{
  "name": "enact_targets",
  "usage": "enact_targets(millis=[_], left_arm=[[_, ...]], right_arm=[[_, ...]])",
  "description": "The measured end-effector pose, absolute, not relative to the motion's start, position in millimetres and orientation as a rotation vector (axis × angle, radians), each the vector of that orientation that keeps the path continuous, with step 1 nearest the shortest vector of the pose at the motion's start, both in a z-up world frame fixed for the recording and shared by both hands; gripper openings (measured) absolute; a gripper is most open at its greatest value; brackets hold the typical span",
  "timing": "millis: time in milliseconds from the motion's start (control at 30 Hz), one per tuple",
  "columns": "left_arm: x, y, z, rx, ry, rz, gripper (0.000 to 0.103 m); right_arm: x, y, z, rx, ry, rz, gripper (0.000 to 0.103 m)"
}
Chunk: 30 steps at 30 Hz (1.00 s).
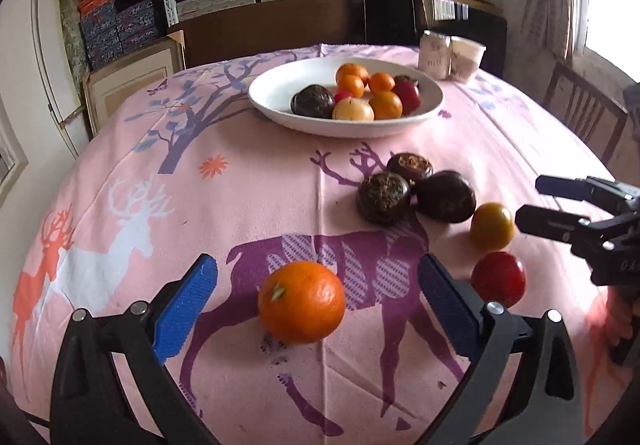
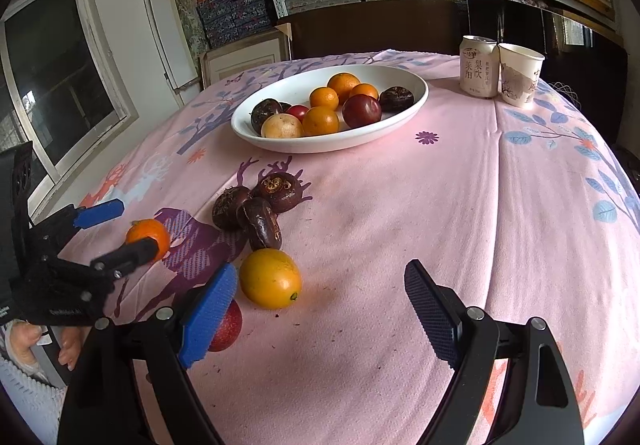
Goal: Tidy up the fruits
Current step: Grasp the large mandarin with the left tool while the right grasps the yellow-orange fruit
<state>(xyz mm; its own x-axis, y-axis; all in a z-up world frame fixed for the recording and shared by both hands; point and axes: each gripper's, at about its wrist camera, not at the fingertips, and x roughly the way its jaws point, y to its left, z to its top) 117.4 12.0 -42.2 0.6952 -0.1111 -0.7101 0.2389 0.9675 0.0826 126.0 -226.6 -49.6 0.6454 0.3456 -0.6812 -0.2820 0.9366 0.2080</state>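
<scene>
An orange [image 1: 301, 301] lies on the pink tablecloth between the fingers of my open left gripper [image 1: 318, 285], untouched; it also shows in the right wrist view [image 2: 147, 235]. Three dark brown fruits [image 1: 414, 191] [image 2: 250, 209], a yellow-orange fruit [image 1: 492, 227] [image 2: 270, 278] and a red fruit [image 1: 498, 278] [image 2: 228, 327] lie loose nearby. My right gripper [image 2: 320, 297] is open and empty, its left finger beside the yellow fruit and over the red one. A white oval bowl [image 1: 280, 85] [image 2: 404, 77] farther back holds several oranges, red and dark fruits.
A drink can [image 2: 479, 65] and a paper cup [image 2: 520, 75] stand at the table's far right. A wooden chair [image 1: 584, 113] stands by the right edge. Shelves with boxes fill the back wall. The pink cloth [image 2: 440, 205] right of the fruits is bare.
</scene>
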Motion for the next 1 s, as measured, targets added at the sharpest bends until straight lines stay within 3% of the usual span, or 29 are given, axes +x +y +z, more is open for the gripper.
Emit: enact_targets(millis=[233, 567, 633, 700, 833, 1000], left_arm=[[134, 32, -56, 0.083, 0.887, -0.153, 0.098], [126, 43, -59, 0.059, 0.903, -0.145, 0.099], [125, 37, -59, 0.083, 0.901, -0.164, 0.099], [126, 31, -59, 0.105, 0.898, -0.185, 0.099], [130, 23, -57, 0.136, 0.882, -0.200, 0.098], [136, 21, -60, 0.131, 0.903, -0.227, 0.073]], right_arm=[[132, -225, -57, 0.094, 0.833, 0.362, 0.081], [123, -234, -48, 0.079, 0.762, 0.311, 0.075], [129, -229, -54, 0.070, 0.801, 0.327, 0.070], [135, -225, -60, 0.079, 0.845, 0.345, 0.058], [143, -217, -65, 0.072, 0.878, 0.358, 0.053], [149, -210, -65, 0.044, 0.877, 0.341, 0.053]])
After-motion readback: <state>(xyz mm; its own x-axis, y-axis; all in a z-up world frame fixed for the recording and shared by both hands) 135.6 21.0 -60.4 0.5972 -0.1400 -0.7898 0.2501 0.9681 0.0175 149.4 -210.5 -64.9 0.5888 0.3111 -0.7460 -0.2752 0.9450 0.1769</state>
